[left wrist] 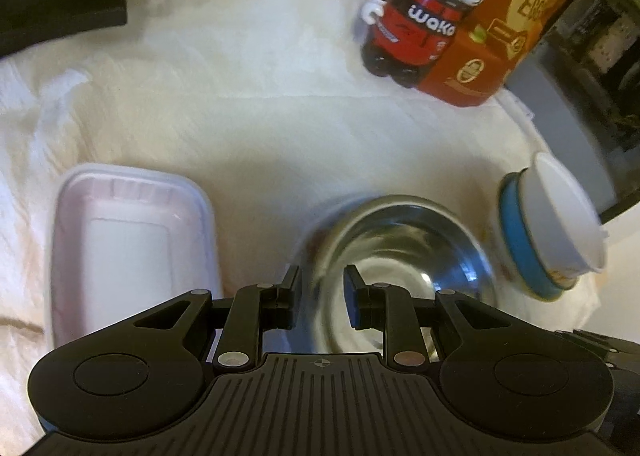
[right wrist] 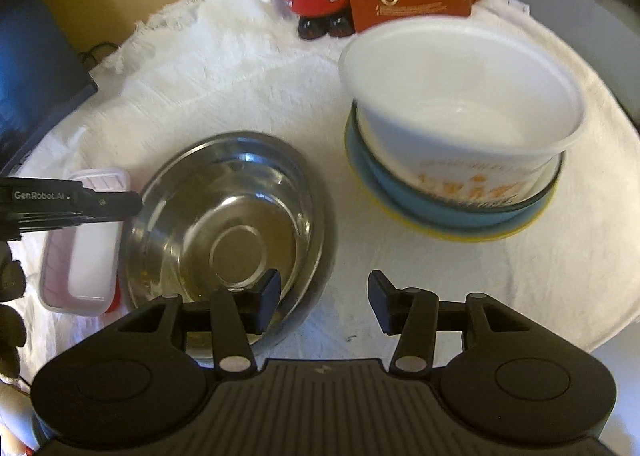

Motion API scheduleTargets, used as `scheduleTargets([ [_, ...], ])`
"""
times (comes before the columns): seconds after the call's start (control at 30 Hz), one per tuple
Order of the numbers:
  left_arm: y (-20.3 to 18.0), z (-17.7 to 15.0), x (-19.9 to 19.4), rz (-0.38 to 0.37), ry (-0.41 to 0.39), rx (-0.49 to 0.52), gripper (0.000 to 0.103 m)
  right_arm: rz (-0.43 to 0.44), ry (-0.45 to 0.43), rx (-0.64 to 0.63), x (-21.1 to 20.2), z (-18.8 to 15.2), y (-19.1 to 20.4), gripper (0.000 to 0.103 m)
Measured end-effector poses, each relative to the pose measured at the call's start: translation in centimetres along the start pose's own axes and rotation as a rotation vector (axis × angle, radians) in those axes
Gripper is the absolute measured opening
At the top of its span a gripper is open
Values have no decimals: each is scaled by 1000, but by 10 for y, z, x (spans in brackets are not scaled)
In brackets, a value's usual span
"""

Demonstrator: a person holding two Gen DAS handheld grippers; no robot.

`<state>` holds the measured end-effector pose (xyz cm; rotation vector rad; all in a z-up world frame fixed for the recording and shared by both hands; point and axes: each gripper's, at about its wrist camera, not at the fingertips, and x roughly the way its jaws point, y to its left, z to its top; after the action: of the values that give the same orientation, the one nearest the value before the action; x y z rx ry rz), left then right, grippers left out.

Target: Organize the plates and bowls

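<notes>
I'm holding my left gripper (left wrist: 319, 298) narrowly parted over the shiny steel bowl's (left wrist: 404, 256) rim; my right gripper (right wrist: 323, 300), gaping wide, is hovering before the smooth white bowl (right wrist: 460, 107) nested in blue (right wrist: 420, 203).

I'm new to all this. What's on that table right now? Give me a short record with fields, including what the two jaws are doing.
surface: white cloth
steel bowl: empty, upright, between tray and stack
stack: white bowl in blue bowl on yellow plate
white tray: left of steel bowl
background: toy figure, red box
left gripper: jaws open around steel bowl's rim
right gripper: jaws open, holding nothing
</notes>
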<state>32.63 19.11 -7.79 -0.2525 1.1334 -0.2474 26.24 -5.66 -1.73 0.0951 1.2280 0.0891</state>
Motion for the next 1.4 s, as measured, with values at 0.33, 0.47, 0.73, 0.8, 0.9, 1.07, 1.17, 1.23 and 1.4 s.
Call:
scheduleTargets([
  [0.33,3,5,23,25,29,9,34,39,102,-24,38,2,17,51],
  [0.47,3,10,36,14,44,13,37,56,139,-11,46,8,17,56],
  [0.73,4,10,46,16,74,-12,37,57,170,-76,51,10,25,61],
  [0.8,4,9,49,22,84,-12,37,64,177,-61,51,15,23,61],
  [0.9,7,9,49,29,81,-29,37,67,172,-77,52,22,24,61],
  [1.07,19,7,48,49,77,-82,37,72,140,-116,54,34,30,61],
  [1.17,23,7,46,49,75,-104,37,61,141,-139,61,38,29,61],
  [1.23,24,6,44,38,73,-118,37,68,159,-136,68,38,25,61],
  [1.4,22,4,44,46,66,-126,37,81,149,-179,69,35,24,61],
])
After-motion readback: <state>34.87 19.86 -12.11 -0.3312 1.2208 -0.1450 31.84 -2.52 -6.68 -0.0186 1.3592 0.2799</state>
